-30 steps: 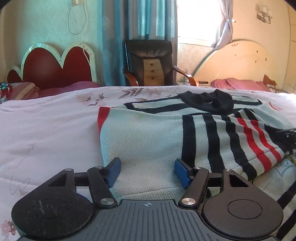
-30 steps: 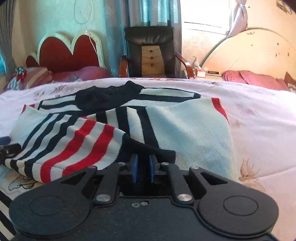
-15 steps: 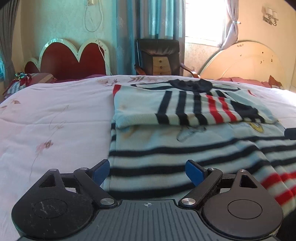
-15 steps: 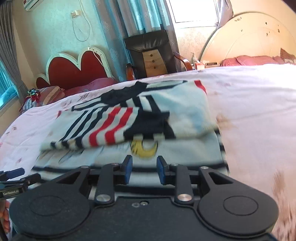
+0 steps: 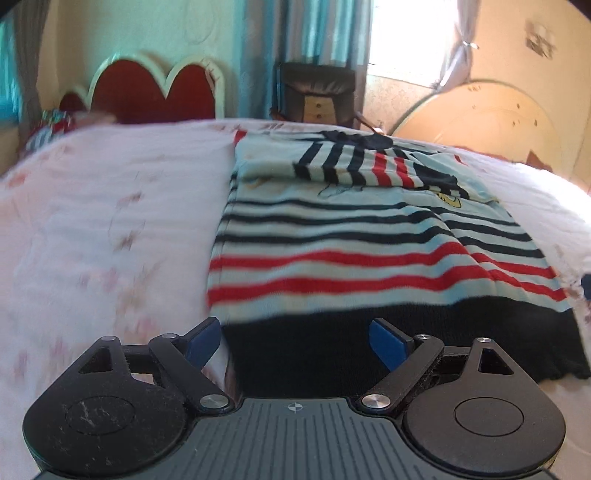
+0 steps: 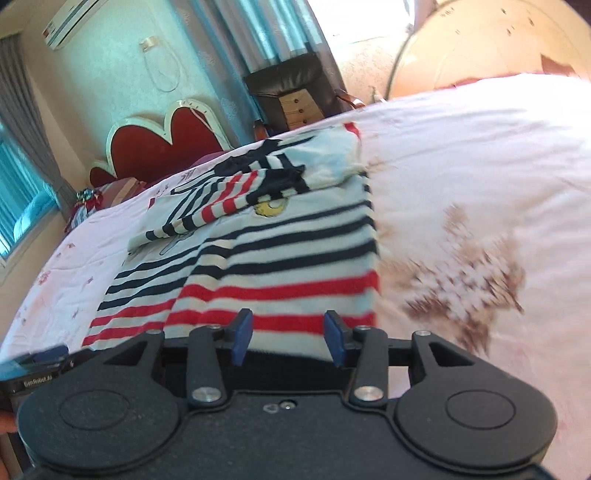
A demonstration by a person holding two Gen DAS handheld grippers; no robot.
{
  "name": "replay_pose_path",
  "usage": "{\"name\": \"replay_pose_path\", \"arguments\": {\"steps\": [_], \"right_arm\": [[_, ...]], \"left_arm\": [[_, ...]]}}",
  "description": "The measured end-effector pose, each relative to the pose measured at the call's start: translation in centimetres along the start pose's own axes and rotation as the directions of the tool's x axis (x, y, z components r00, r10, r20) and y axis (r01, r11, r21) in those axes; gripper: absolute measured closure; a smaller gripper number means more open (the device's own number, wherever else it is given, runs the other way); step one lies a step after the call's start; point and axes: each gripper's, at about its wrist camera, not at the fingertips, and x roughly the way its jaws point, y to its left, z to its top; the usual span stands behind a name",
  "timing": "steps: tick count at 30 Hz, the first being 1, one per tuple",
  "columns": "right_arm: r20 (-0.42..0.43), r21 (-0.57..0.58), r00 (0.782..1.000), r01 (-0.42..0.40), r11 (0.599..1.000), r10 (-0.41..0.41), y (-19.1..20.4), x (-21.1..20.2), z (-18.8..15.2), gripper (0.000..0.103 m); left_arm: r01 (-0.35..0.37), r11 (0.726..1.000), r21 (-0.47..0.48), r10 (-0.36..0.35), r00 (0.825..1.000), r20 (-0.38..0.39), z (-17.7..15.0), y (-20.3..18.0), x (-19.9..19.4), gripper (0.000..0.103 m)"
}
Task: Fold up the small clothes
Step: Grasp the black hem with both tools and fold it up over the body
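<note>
1. Pale blue sweater (image 5: 369,236) striped navy and red, black hem; yellow motif.
2. White bedspread (image 5: 110,229) with faded pink flowers.
3. Red headboard (image 6: 162,144), cream-edged; teal curtains (image 5: 314,33); blue gripper pads (image 6: 242,334).

Sweater (image 5: 369,240) flat on bed (image 5: 110,221); armchair (image 5: 317,96) behind bed.

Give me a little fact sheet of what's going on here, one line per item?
garment: pale blue knitted sweater with navy and red stripes, flat on the bed, sleeves folded across its chest
bed cover: white quilt with faded flower print
left gripper: open, blue pads over the dark hem, gripping nothing
right gripper: jaws have just been opening, near the hem, nothing pinched
background: red heart-shaped headboard, dark armchair
</note>
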Motion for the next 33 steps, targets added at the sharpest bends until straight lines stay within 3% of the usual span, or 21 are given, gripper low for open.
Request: {"name": "replay_pose_path", "arguments": {"steps": [5, 10, 12, 13, 14, 15, 18, 19, 21, 22, 23, 25, 26, 27, 29, 30, 31, 33], "right_arm": [[-0.036, 0.127, 0.998, -0.039, 0.991, 0.043, -3.8, -1.9, -1.7, 0.063], [-0.091, 0.252, 0.985, -0.117, 0.961, 0.144, -5.8, -1.2, -3.4, 0.063], [-0.116, 0.281, 0.98, -0.121, 0.952, 0.159, -6.0, -0.3, -3.9, 0.067], [-0.121, 0.291, 0.978, -0.131, 0.948, 0.172, -6.0, 0.0, -4.1, 0.069], [-0.132, 0.297, 0.974, -0.139, 0.945, 0.185, -5.8, 0.3, -4.3, 0.079], [-0.15, 0.293, 0.971, -0.137, 0.946, 0.186, -5.4, 0.7, -4.4, 0.086], [-0.168, 0.29, 0.966, -0.142, 0.946, 0.197, -4.6, 2.0, -4.3, 0.089], [-0.166, 0.306, 0.964, -0.152, 0.94, 0.21, -4.6, 2.3, -4.2, 0.089], [-0.165, 0.34, 0.957, -0.17, 0.925, 0.237, -4.6, 3.1, -4.1, 0.09], [-0.165, 0.351, 0.956, -0.172, 0.921, 0.241, -4.6, 3.5, -4.1, 0.091], [-0.162, 0.365, 0.955, -0.177, 0.914, 0.25, -4.7, 3.8, -4.1, 0.091], [-0.157, 0.406, 0.951, -0.183, 0.896, 0.265, -5.0, 4.3, -4.0, 0.092], [-0.161, 0.413, 0.951, -0.177, 0.893, 0.263, -5.0, 4.4, -3.9, 0.098], [-0.174, 0.391, 0.955, -0.157, 0.907, 0.24, -4.8, 4.5, -3.7, 0.098], [-0.161, 0.306, 0.962, -0.162, 0.938, 0.219, -3.9, 3.9, -3.0, 0.097], [-0.128, 0.276, 0.964, -0.189, 0.942, 0.231, -3.4, 3.0, -2.6, 0.097], [-0.086, 0.259, 0.963, -0.226, 0.939, 0.255, -3.2, 1.8, -2.4, 0.097], [-0.019, 0.228, 0.964, -0.255, 0.94, 0.266, -3.1, -0.2, -2.1, 0.097]], "left_arm": [[0.096, 0.969, -0.228, -0.107, 0.994, -0.034, -3.3, 4.0, -0.6, 0.034], [0.209, 0.911, -0.355, -0.232, 0.973, -0.021, -4.5, 6.3, 0.5, 0.035], [0.281, 0.874, -0.397, -0.317, 0.948, -0.026, -4.0, 6.9, 1.6, 0.035], [0.328, 0.849, -0.415, -0.375, 0.926, -0.034, -3.8, 7.1, 2.4, 0.035], [0.367, 0.826, -0.428, -0.423, 0.905, -0.042, -3.5, 7.0, 3.2, 0.032], [0.393, 0.813, -0.429, -0.45, 0.892, -0.035, -3.2, 6.9, 3.7, 0.025], [0.431, 0.771, -0.468, -0.492, 0.871, -0.009, -2.8, 6.9, 5.1, 0.027], [0.437, 0.759, -0.483, -0.499, 0.867, 0.0, -2.7, 6.8, 5.6, 0.032], [0.414, 0.761, -0.501, -0.485, 0.875, -0.014, -2.9, 6.8, 6.6, 0.071], [0.397, 0.761, -0.513, -0.471, 0.882, -0.017, -3.1, 7.0, 7.1, 0.078], [0.382, 0.755, -0.533, -0.461, 0.887, -0.017, -3.4, 7.2, 7.4, 0.093], [0.393, 0.729, -0.56, -0.471, 0.882, 0.006, -4.1, 7.9, 7.8, 0.094], [0.396, 0.728, -0.56, -0.469, 0.883, 0.015, -4.3, 7.9, 7.7, 0.098], [0.404, 0.707, -0.581, -0.473, 0.881, 0.037, -4.4, 8.0, 7.4, 0.098], [0.482, 0.625, -0.614, -0.495, 0.853, 0.166, -4.9, 8.7, 5.9, 0.098], [0.509, 0.6, -0.618, -0.493, 0.843, 0.216, -5.2, 9.0, 5.0, 0.098], [0.505, 0.605, -0.616, -0.482, 0.847, 0.222, -5.3, 9.1, 4.6, 0.098], [0.438, 0.677, -0.592, -0.453, 0.881, 0.135, -5.5, 8.7, 5.2, 0.098]]}}
